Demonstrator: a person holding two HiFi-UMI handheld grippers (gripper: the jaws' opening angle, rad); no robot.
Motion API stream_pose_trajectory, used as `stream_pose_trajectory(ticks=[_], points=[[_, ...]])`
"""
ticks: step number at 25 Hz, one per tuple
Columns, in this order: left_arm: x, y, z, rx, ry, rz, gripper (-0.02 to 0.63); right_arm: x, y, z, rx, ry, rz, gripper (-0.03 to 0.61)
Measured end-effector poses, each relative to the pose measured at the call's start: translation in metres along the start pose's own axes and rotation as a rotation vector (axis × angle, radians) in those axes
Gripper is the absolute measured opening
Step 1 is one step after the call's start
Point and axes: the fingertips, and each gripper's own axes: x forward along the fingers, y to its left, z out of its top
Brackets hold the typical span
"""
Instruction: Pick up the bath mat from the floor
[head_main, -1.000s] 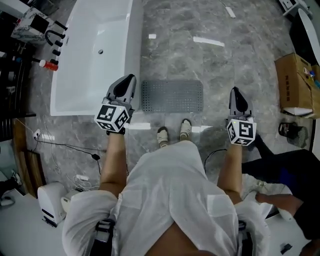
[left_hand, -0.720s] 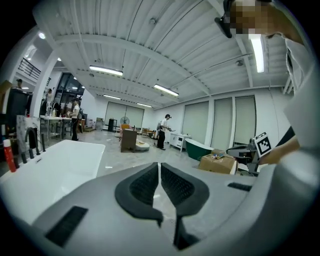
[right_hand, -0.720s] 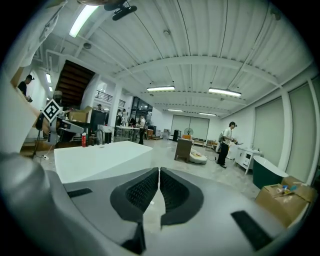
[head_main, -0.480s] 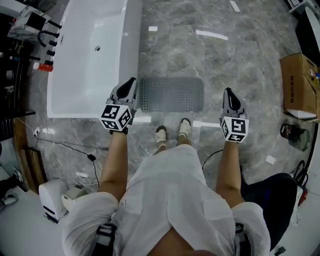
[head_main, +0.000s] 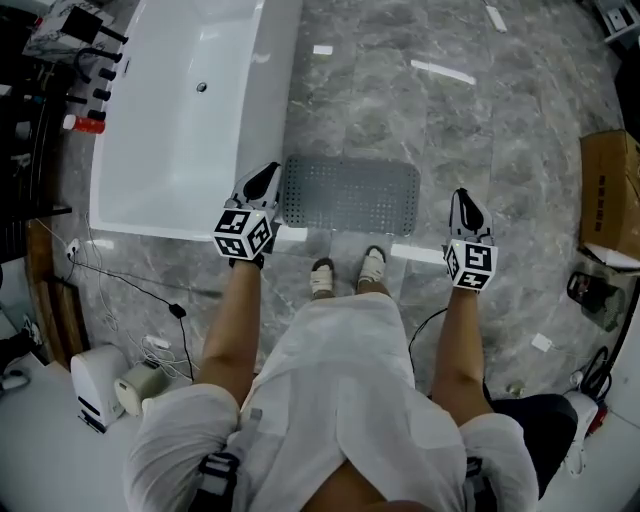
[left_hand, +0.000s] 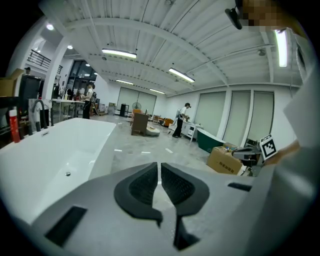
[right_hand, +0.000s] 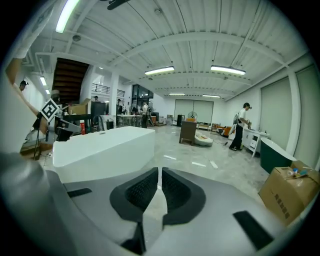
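one bath mat (head_main: 349, 194), two closed, empty grippers (head_main: 262, 184) (head_main: 466, 205).

No words or numbers are showing clearly enough to read. The left gripper (head_main: 266, 172) and right gripper (head_main: 461, 196) are carrying only black-and-white square markers, and the print on the box (left_hand: 224, 160) is coming out too small.

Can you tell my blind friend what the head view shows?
A person stands over a gray bath mat lying flat on the stone floor beside a white bathtub. The left claw and right claw are shut and empty.
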Motion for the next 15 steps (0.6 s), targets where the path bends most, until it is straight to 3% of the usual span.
stream_pose_trajectory(ticks=[6, 15], points=[[0.037, 0.029, -0.082, -0.061, 0.073, 0.027, 0.026, 0.047, 0.002, -0.075, 0.024, 0.072, 0.019, 0.034], [0.087, 0.071, -0.204, -0.143, 0.245, 0.069, 0.092, 0.104, 0.009, -0.184, 0.071, 0.195, 0.049, 0.037]])
